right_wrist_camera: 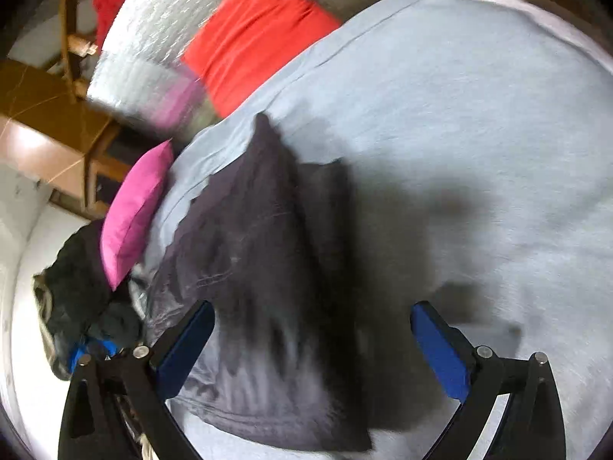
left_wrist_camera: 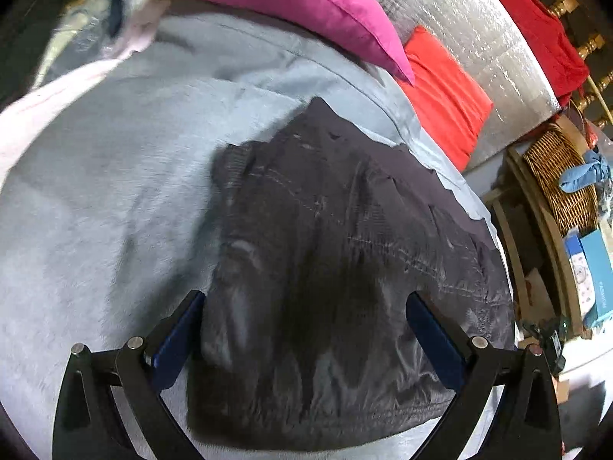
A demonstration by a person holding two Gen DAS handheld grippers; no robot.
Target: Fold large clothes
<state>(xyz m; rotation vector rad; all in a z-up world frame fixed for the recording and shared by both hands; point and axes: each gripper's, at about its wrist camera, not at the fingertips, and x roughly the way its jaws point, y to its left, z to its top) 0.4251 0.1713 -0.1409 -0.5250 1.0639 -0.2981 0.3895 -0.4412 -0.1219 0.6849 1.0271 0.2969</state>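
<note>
Dark garment (left_wrist_camera: 345, 268), folded, was laid on grey bedcover (left_wrist_camera: 115, 211); left gripper (left_wrist_camera: 306, 314) and right gripper (right_wrist_camera: 312, 324) were held agape, empty, above it.

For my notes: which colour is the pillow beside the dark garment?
Magenta pink pillow; it shows best in the left wrist view.

One dark garment (left_wrist_camera: 337, 268) on one bed (left_wrist_camera: 95, 211). One pink pillow (left_wrist_camera: 291, 4), two red pillows (left_wrist_camera: 444, 96) ahead of the hand-held grippers. One wicker basket (left_wrist_camera: 555, 176), one dark clothes pile (right_wrist_camera: 80, 295).
</note>
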